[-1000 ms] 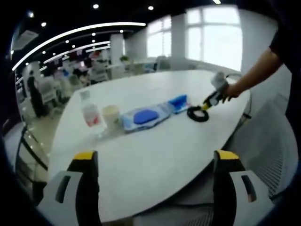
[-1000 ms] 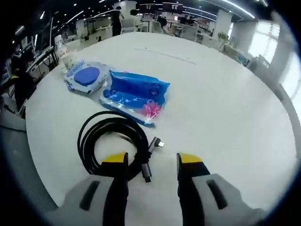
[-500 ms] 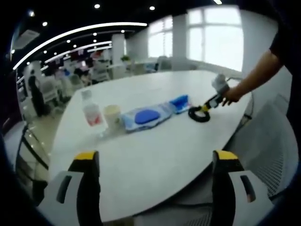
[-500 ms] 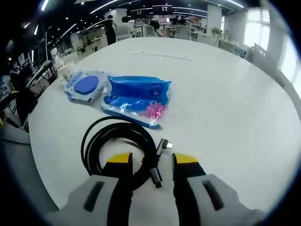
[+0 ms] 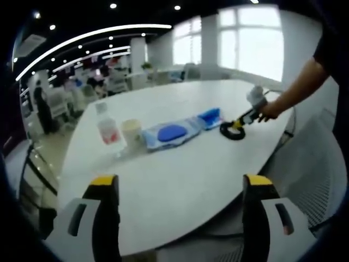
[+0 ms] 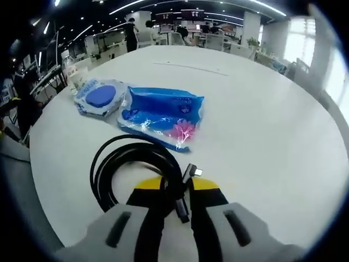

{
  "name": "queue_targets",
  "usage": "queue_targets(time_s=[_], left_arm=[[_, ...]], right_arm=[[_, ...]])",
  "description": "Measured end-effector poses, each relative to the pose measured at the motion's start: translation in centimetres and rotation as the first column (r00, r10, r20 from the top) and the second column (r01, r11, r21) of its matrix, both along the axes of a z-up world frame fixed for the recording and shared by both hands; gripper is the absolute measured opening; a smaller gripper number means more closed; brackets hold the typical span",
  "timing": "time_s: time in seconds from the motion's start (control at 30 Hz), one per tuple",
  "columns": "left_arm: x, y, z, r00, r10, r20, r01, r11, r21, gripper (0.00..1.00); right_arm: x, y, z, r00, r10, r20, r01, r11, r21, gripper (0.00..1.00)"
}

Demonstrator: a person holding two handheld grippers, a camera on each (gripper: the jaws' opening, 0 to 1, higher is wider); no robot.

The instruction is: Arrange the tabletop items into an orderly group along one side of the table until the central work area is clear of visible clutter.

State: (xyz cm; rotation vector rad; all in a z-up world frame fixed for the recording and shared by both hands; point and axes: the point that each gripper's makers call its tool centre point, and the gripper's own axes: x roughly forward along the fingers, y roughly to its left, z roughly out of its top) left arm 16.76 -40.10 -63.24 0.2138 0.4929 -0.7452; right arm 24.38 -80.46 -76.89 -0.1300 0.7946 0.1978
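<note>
Right tongs (image 6: 175, 186): clenched on the black coiled cable (image 6: 131, 164), pinching its side near the plug end.
Left tongs (image 5: 177, 183): released, jaws wide apart above the near edge of the white bench (image 5: 180, 174).
Cable: lies on the bench just beside the blue packet (image 6: 163, 112).
Row along the bench: blue-lidded wipes pack (image 5: 170, 134), paper cup (image 5: 131, 131), clear bottle (image 5: 107, 128), close together.
Person: a bare forearm (image 5: 297, 84) reaches in over the bench.
</note>
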Motion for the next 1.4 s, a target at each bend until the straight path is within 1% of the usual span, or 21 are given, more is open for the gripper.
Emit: queue_targets(time_s=[0.13, 0.27, 0.47, 0.6, 0.87, 1.03, 1.4], left_arm=[[0.0, 0.0, 0.0, 1.0, -0.001, 0.0, 0.001, 1.0, 0.0, 0.9], [0.0, 0.0, 0.0, 1.0, -0.001, 0.001, 0.001, 1.0, -0.001, 0.89], [0.0, -0.1, 0.1, 1.0, -0.001, 0.005, 0.001, 1.0, -0.005, 0.88], [0.0, 0.0, 0.2, 1.0, -0.002, 0.007, 0.002, 1.0, -0.009, 0.88], [0.1, 0.1, 0.3, 1.0, 0.0, 0.014, 0.0, 1.0, -0.022, 0.87], [0.3, 0.4, 0.3, 1.0, 0.017, 0.014, -0.017, 0.999, -0.037, 0.87], [0.5, 0.6, 0.5, 0.999, 0.029, 0.029, -0.028, 0.999, -0.038, 0.87]], right_arm=[[-0.1, 0.4, 0.0, 1.0, -0.009, 0.01, 0.009, 1.0, -0.012, 0.13], [-0.2, 0.6, 0.1, 1.0, -0.009, 0.016, 0.01, 1.0, -0.019, 0.12], [-0.5, 1.0, 0.5, 0.999, -0.033, 0.02, 0.033, 0.999, 0.008, 0.11], [-0.8, 1.4, 0.9, 0.999, -0.045, 0.023, 0.044, 0.998, 0.04, 0.11], [-0.9, 2.8, 1.9, 0.999, -0.032, 0.031, 0.03, 0.997, 0.069, 0.11], [-0.6, 3.8, 1.9, 0.999, -0.017, 0.031, 0.014, 0.997, 0.074, 0.11], [0.5, 5.8, 1.9, 0.999, 0.016, 0.028, -0.018, 0.996, 0.09, 0.11]])
